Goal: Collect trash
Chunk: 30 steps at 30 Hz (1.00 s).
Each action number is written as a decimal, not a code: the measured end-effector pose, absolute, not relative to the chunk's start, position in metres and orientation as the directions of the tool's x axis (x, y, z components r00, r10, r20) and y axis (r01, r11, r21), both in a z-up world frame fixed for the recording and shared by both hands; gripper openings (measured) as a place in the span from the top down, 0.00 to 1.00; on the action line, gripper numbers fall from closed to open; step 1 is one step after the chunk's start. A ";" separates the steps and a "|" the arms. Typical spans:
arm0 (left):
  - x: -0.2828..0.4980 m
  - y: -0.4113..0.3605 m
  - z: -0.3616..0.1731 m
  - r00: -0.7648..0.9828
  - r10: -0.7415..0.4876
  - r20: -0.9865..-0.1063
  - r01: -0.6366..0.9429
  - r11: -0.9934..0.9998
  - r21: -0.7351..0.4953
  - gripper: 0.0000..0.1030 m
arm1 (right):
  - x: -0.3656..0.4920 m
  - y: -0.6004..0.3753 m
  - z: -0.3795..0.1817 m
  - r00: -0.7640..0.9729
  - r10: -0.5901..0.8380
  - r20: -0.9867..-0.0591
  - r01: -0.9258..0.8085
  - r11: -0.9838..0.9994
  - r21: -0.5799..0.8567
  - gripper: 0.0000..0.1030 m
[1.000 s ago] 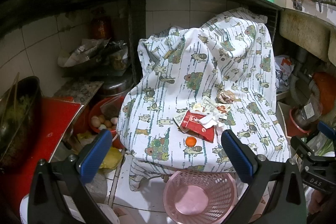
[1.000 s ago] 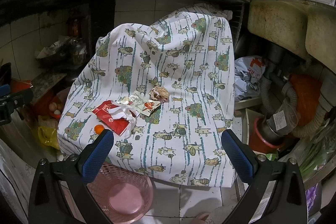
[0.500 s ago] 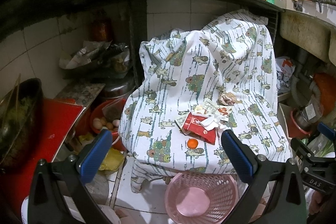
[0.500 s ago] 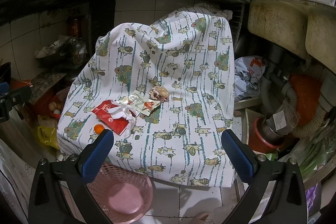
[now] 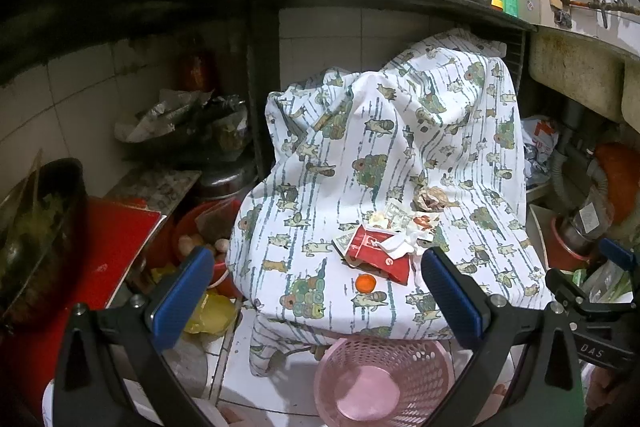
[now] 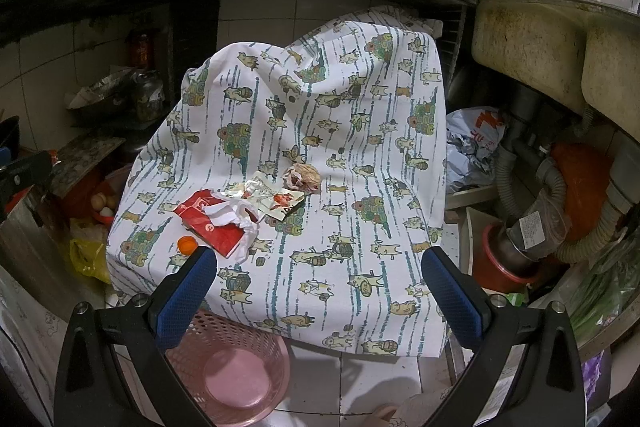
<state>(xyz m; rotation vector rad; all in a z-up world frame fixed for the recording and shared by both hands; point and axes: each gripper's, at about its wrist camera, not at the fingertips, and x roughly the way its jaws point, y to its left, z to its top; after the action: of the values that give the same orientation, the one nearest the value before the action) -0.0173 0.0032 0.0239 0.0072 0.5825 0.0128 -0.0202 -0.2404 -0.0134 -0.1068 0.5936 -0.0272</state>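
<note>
Both tongs, left (image 5: 316, 293) and right (image 6: 318, 293), stand apart and empty, the left now slightly nearer the cloth-covered tabletop (image 6: 344, 259), where the red wrapper (image 6: 208, 219), crumpled tissue (image 6: 302, 177) and orange cap (image 6: 186, 244) lie unmoved above the pink basket (image 6: 224, 375).

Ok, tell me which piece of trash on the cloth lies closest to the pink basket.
The orange bottle cap. It sits alone near the cloth's front edge, just above the pink basket; the red packet and crumpled brown paper lie farther back.
</note>
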 end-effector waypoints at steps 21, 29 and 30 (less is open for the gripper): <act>0.076 0.010 0.043 0.733 -0.009 -0.680 0.000 1.000 -0.013 0.00 | 0.065 -0.263 0.059 0.805 0.059 -0.590 -0.109 0.993 -0.050 0.00; 0.146 0.027 -0.020 0.576 -0.046 -0.816 -0.060 0.993 -0.099 0.00 | 0.154 -0.260 -0.014 0.530 0.301 -0.793 -0.192 0.953 0.233 0.21; 0.150 0.030 -0.030 0.558 -0.045 -0.829 -0.067 0.993 -0.099 0.00 | 0.158 -0.254 -0.024 0.502 0.309 -0.807 -0.200 0.950 0.239 0.23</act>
<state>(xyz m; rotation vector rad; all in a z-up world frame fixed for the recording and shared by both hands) 0.1501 0.0297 -0.0300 -0.1244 0.9794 0.0131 0.1583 -0.2543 -0.0237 0.1198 0.9987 0.3089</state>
